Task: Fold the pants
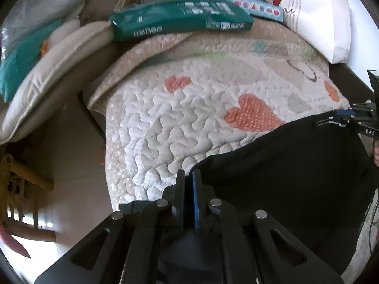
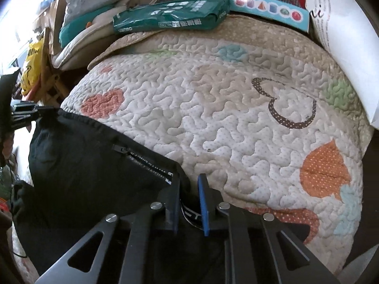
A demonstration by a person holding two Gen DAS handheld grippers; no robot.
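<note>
L gripper (image 1: 188,177) clenched on black pants (image 1: 296,165) edge at one corner. R gripper (image 2: 190,184) pinching opposite corner by zip (image 2: 144,163), cloth between fingers (image 2: 203,203). Pants stretched betw both above quilt (image 2: 213,118) on bed. Green pack (image 2: 170,16) and white pillow (image 2: 343,47) at far edge.

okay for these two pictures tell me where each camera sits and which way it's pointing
Left wrist: sits on the left claw, looking forward across the cream quilted heart-print bedspread; its own fingers are shut on an edge of the black fabric pants, and the right claw shows at far right.
Right wrist: sits on the right claw, facing the same way, clamping the pants at their zipper; the left claw shows at far left.
Shared: pants, bedspread, green plastic package, and each other's claw.
</note>
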